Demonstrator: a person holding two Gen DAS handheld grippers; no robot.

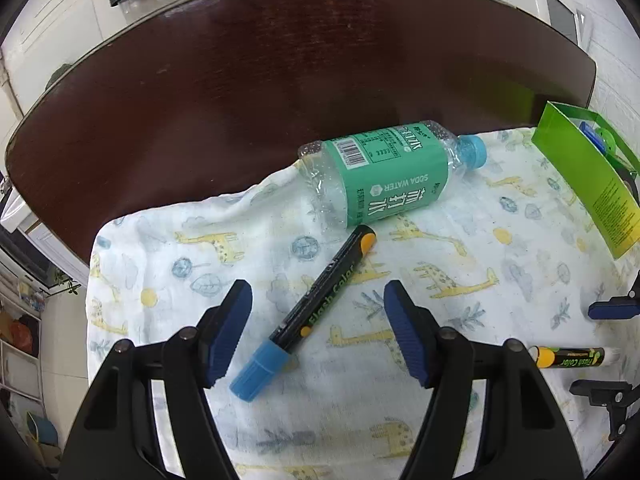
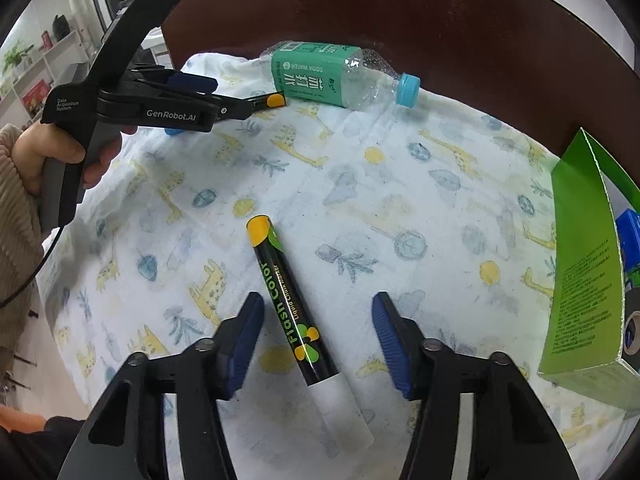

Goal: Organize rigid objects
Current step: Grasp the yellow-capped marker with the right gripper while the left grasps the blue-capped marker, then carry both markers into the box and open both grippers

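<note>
A black chalk marker with a blue cap (image 1: pixel 316 308) lies slanted on the giraffe-print cloth (image 1: pixel 460 360), between the spread fingers of my left gripper (image 1: pixel 318 296), which is open and not touching it. A second black marker with a white cap (image 2: pixel 292 308) lies between the open fingers of my right gripper (image 2: pixel 318 308), also untouched. A clear soda-water bottle (image 1: pixel 384 176) with a green label and blue cap lies on its side at the cloth's far edge. In the right wrist view a hand holds the left gripper (image 2: pixel 234 96) over the blue-capped marker (image 2: pixel 272 101).
An open green cardboard box (image 2: pixel 584 260) stands at the cloth's right edge, with a blue item and a tape roll (image 2: pixel 632 332) inside. The cloth covers the near part of a dark brown table (image 1: pixel 280 60). Shelves and white furniture lie beyond.
</note>
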